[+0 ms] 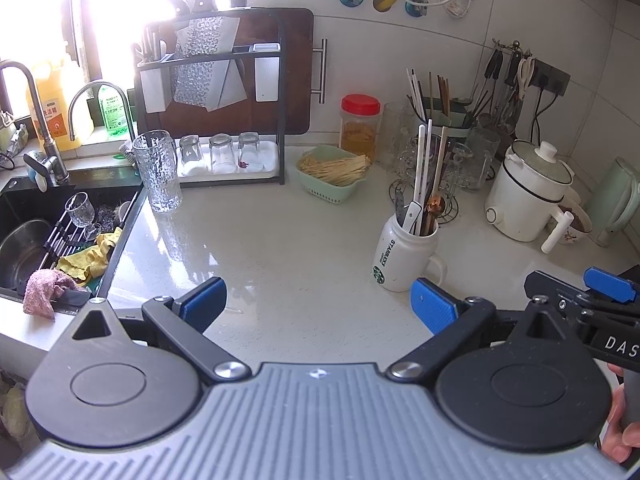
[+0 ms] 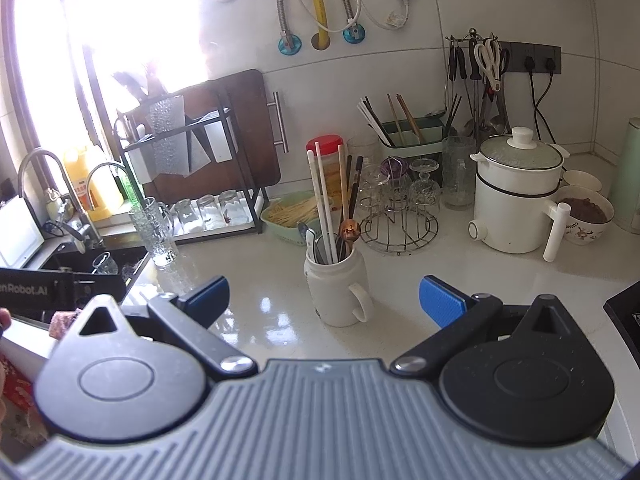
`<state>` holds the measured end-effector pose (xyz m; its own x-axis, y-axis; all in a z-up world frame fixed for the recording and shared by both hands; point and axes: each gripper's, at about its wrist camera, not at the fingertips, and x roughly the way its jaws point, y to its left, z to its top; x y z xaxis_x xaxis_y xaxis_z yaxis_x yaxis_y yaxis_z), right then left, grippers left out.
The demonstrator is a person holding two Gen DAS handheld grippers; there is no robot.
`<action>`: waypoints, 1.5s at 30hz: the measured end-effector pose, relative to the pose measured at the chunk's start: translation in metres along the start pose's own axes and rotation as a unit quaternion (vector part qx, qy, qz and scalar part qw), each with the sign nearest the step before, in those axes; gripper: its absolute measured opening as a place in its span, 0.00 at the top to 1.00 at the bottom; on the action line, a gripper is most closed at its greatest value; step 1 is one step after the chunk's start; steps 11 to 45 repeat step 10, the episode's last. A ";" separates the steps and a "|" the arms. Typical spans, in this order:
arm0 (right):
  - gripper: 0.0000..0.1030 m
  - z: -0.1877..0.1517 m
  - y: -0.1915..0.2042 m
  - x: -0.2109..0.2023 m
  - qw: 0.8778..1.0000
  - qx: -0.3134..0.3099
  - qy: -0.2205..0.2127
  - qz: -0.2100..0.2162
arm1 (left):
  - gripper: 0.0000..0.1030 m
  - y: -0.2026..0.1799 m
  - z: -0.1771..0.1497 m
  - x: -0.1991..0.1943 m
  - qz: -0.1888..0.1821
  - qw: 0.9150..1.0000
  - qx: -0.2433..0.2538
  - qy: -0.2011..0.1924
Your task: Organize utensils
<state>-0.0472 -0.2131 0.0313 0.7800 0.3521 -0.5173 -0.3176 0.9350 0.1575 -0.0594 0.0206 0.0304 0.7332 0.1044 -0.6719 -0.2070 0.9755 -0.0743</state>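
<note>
Kitchen counter, seen from both of my grippers. My left gripper (image 1: 318, 304) hovers over the bare white counter (image 1: 280, 240) with its blue-padded fingers spread wide apart, holding nothing. My right gripper (image 2: 324, 300) is likewise spread wide and empty; its tip also shows at the right edge of the left wrist view.

The white mug (image 2: 338, 288) stands upright on the counter, ahead of the right gripper and between its fingers in that view (handle turned toward the right). In the left wrist view the same mug lies ahead and to the right, near the right finger. It holds the utensils: white chopsticks (image 2: 322, 196), dark and wooden chopsticks, and a copper-coloured spoon (image 2: 349, 234), all standing and leaning.

Behind the mug sit a green basket (image 1: 332, 184) of pale sticks, a red-lidded jar (image 1: 359, 126), a wire glass stand (image 2: 400, 216) and a green chopstick caddy (image 2: 412, 140). A white electric pot (image 2: 516, 196) stands to the right; the sink (image 1: 48, 240) lies to the left.
</note>
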 end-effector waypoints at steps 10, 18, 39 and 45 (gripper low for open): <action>0.00 -0.001 0.002 0.002 1.000 -0.001 -0.001 -0.001 | 0.03 0.003 0.002 0.003 -0.004 1.000 -0.002 0.001; 0.00 -0.001 0.002 0.002 1.000 -0.001 -0.001 -0.001 | 0.03 0.003 0.002 0.003 -0.004 1.000 -0.002 0.001; 0.00 -0.001 0.002 0.002 1.000 -0.001 -0.001 -0.001 | 0.03 0.003 0.002 0.003 -0.004 1.000 -0.002 0.001; 0.00 -0.001 0.002 0.002 1.000 -0.001 -0.001 -0.001 | 0.03 0.003 0.002 0.003 -0.004 1.000 -0.002 0.001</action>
